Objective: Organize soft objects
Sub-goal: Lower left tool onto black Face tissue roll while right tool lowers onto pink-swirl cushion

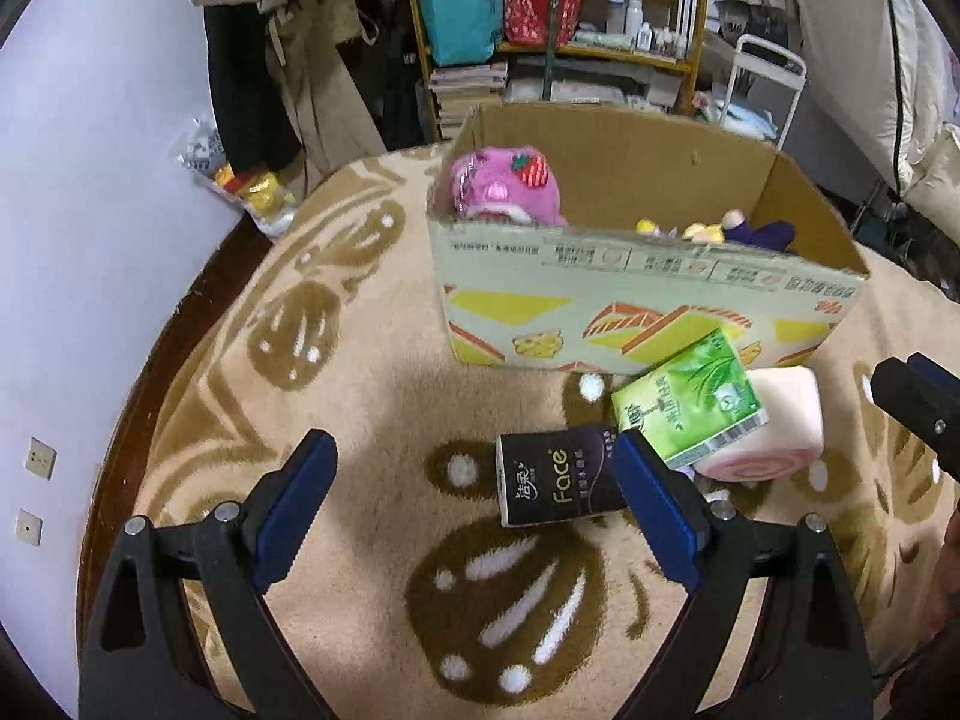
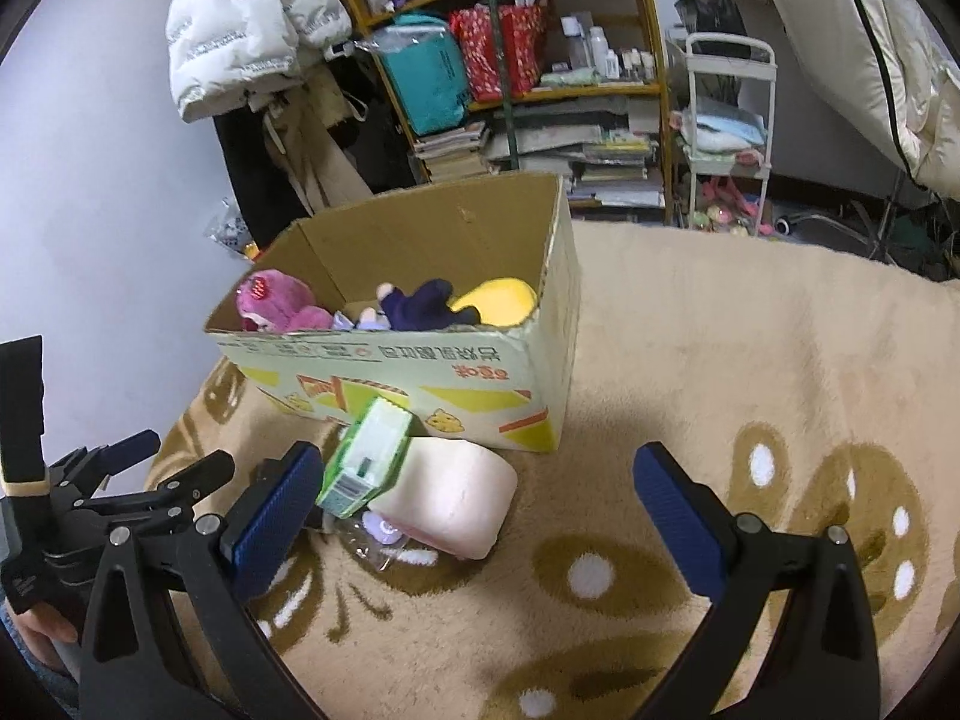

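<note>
Left gripper (image 1: 474,468): jaws wide apart, holding nothing. Black tissue pack (image 1: 555,483) lies on rug (image 1: 360,360) between fingers, touching right-hand blue pad (image 1: 654,504).

Right gripper (image 2: 474,480): jaws wide apart, holding nothing.

Green tissue pack (image 2: 366,456) leans tilted on pink roll cushion (image 2: 450,498), both just in front of cardboard box (image 2: 420,372).

Box contents: pink plush (image 2: 276,300), purple doll (image 2: 414,306), yellow plush (image 2: 498,300).

I note a matt brown cardboard box (image 1: 648,306), fluffy beige pile carpet (image 1: 372,420), and a glossy, probably plastic-wrapped green tissue pack (image 1: 690,399).
</note>
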Action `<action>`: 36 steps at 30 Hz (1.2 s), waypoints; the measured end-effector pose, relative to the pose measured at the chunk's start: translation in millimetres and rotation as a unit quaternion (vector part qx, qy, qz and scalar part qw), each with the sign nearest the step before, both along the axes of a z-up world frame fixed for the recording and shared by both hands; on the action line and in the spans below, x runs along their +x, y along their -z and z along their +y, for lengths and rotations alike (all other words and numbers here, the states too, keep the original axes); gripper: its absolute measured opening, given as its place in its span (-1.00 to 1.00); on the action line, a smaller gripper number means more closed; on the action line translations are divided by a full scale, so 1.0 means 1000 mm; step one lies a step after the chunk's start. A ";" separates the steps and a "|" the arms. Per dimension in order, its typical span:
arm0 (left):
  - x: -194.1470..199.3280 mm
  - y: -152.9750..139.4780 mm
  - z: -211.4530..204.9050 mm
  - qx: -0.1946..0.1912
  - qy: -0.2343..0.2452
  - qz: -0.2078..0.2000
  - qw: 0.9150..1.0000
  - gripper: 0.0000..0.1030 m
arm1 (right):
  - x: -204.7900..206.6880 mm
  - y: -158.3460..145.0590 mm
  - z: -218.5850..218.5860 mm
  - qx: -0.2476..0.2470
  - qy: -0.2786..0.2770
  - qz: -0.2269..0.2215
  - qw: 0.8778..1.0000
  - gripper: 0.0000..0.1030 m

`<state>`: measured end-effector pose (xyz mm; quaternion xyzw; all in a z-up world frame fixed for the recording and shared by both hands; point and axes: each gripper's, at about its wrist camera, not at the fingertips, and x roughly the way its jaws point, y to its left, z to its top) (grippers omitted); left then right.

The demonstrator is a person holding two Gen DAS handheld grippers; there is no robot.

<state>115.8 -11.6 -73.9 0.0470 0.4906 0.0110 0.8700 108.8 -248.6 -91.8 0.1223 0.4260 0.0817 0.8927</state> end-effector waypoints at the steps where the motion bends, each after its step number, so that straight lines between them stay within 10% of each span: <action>1: 0.003 0.004 0.000 -0.005 -0.002 0.013 1.000 0.78 | 0.003 0.003 0.001 -0.001 0.000 0.005 1.000 1.00; 18: 0.020 0.050 -0.023 -0.011 0.044 0.103 0.994 0.78 | 0.037 0.056 -0.004 -0.003 0.018 0.095 0.995 0.94; 36: 0.038 0.084 -0.028 -0.021 0.044 0.146 0.988 0.71 | 0.048 0.068 0.012 0.014 -0.028 0.115 0.993 0.25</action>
